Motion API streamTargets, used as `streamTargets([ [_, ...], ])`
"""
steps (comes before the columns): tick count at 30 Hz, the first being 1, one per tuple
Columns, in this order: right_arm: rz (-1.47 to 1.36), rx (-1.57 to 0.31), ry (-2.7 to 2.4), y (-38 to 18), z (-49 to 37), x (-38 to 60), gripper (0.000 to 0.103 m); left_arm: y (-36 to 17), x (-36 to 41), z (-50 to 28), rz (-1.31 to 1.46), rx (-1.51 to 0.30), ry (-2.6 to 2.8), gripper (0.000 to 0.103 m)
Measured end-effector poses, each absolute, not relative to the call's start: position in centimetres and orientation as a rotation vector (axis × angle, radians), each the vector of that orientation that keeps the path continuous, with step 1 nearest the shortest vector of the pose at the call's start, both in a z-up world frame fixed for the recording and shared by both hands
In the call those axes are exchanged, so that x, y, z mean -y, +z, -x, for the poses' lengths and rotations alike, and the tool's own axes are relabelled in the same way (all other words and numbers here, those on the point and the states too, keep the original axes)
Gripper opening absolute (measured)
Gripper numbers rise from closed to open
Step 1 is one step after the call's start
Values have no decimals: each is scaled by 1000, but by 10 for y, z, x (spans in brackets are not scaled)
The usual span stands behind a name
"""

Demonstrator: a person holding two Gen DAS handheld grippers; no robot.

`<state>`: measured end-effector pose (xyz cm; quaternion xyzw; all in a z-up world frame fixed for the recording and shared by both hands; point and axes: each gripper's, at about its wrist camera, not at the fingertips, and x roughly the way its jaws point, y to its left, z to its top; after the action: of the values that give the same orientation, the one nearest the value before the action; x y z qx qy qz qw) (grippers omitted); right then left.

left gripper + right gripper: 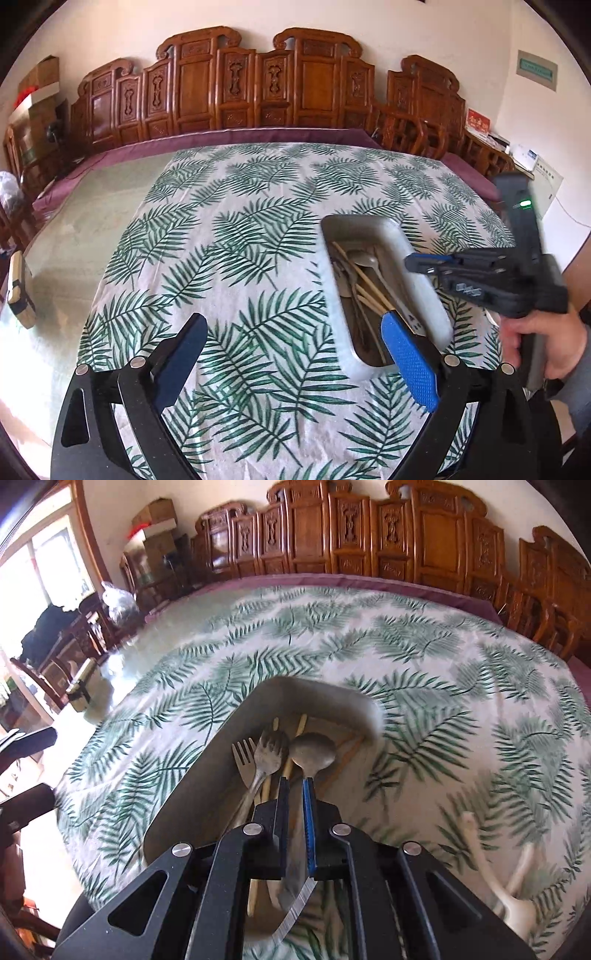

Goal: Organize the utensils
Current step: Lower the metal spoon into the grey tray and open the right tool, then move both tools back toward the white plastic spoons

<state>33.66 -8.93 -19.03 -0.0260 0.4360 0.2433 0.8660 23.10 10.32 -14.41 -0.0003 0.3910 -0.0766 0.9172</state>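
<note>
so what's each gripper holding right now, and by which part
The right gripper is shut on the metal spoon, gripping its handle just below the bowl. The left gripper is open and empty.

**Home dining room, traditional furniture**

Domestic setting — a large table point(92, 206) under a palm-leaf tablecloth point(258, 206), ringed by carved wooden chairs point(207, 85) pushed against a plain white wall point(406, 29). Cardboard boxes point(40, 77) are stacked in the corner, and a bright window point(48, 565) stands at the side. A white utensil tray point(417, 291) holds cutlery — probably an ordinary household, though the edges blur.
</note>
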Motion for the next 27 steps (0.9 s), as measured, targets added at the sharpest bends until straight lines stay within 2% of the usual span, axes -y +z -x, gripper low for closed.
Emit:
streamTargets([
  [8, 102, -869, 423, -171, -308, 188, 24, -138, -63, -219, -46, -777, -222, 92],
  [10, 105, -889, 400, -176, -307, 214, 36, -140, -51, -218, -53, -780, -238, 92],
  [11, 114, -895, 385, -180, -307, 226, 38, -140, -45, -218, -55, -784, -247, 92],
  [18, 162, -994, 338, -223, -314, 273, 38, -146, -4, -220, -48, -817, -303, 92],
  [27, 220, -1096, 359, -249, -334, 271, 40, -153, 38, -222, -56, -844, -351, 92],
])
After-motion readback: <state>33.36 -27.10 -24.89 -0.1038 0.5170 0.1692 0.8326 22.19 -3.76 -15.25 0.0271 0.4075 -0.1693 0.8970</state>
